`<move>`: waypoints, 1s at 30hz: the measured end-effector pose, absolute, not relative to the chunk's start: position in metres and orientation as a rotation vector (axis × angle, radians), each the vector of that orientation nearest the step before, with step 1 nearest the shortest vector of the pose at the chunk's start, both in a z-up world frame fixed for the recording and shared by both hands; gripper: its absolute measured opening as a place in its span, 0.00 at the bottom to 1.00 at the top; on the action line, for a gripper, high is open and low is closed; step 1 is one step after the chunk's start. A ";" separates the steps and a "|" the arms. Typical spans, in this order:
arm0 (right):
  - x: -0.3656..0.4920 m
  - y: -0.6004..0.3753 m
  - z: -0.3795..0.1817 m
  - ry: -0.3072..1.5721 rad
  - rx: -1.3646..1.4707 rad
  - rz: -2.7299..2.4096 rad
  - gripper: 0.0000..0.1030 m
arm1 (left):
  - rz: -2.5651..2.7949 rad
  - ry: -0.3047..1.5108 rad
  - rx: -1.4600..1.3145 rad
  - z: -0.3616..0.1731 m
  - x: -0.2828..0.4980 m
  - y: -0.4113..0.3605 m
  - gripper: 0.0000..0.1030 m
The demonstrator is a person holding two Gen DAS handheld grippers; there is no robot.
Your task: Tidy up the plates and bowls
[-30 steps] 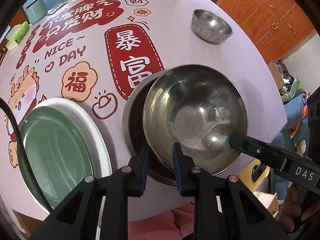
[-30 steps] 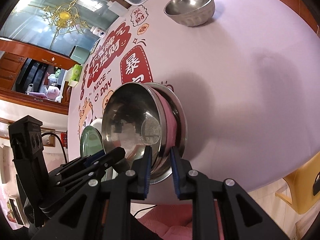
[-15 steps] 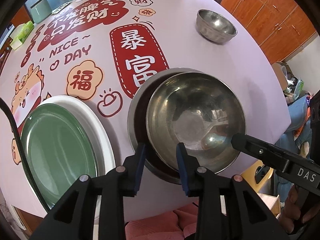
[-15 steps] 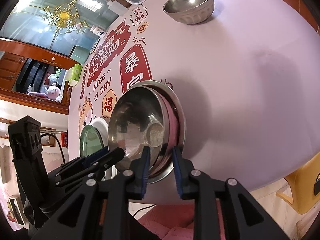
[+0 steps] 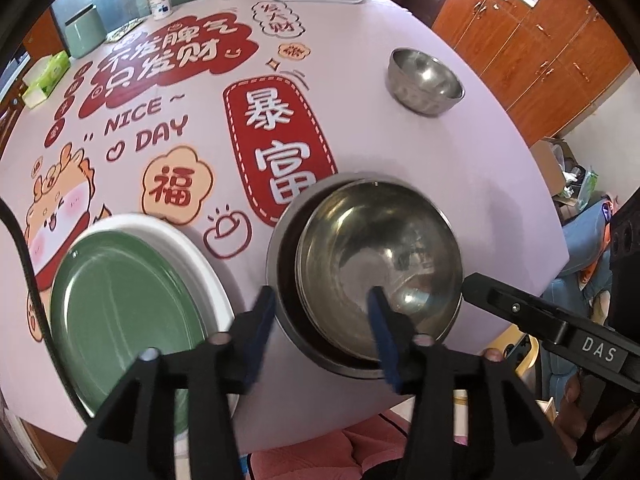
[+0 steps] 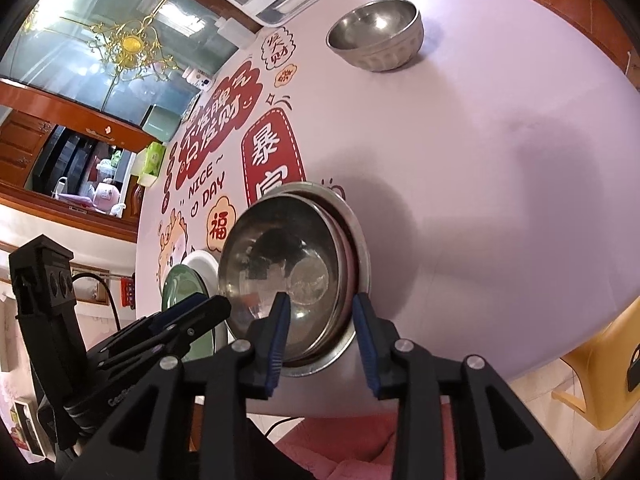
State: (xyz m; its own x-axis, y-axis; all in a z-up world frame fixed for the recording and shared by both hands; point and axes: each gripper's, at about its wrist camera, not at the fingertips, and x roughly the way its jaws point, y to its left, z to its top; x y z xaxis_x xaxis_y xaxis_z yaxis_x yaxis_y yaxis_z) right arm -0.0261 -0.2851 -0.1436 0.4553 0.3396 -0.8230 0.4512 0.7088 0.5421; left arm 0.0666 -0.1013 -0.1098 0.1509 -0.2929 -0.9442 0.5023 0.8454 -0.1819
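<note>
Steel bowl (image 5: 376, 268) nested in larger bowl (image 5: 280, 264), left tongs (image 5: 322, 312) and right tongs (image 6: 320, 320) opening astride rims, "NICE DAY" tablecloth (image 5: 136, 124)

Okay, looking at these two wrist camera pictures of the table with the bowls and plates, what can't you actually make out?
- Green plate: near edge hidden by the left claw in the left wrist view; mostly hidden behind the nested steel bowls in the right wrist view.
- How many bowls are nested: only overlapping rims show.
- Whether the opening claw pads touch the rims: unclear; right claw.
- Far steel bowl: its inside is empty, its base is unseen.
</note>
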 end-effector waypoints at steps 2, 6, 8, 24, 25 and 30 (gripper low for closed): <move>-0.025 -0.285 -0.142 1.125 0.819 -0.097 0.34 | -0.598 1.292 0.184 -0.106 0.069 -0.102 0.49; -0.022 -0.285 -0.137 1.100 0.810 -0.134 0.47 | -0.624 1.282 0.185 -0.105 0.073 -0.103 0.54; -0.020 -0.283 -0.135 1.090 0.800 -0.148 0.47 | -0.628 1.285 0.199 -0.106 0.077 -0.103 0.55; -0.007 -0.265 -0.108 0.940 0.753 -0.326 0.47 | -0.708 1.270 0.293 -0.099 0.113 -0.102 0.59; -0.008 -0.264 -0.106 0.932 0.746 -0.338 0.47 | -0.717 1.265 0.295 -0.098 0.114 -0.103 0.59; -0.015 -0.262 -0.099 0.890 0.708 -0.385 0.47 | -0.744 1.223 0.281 -0.093 0.116 -0.106 0.61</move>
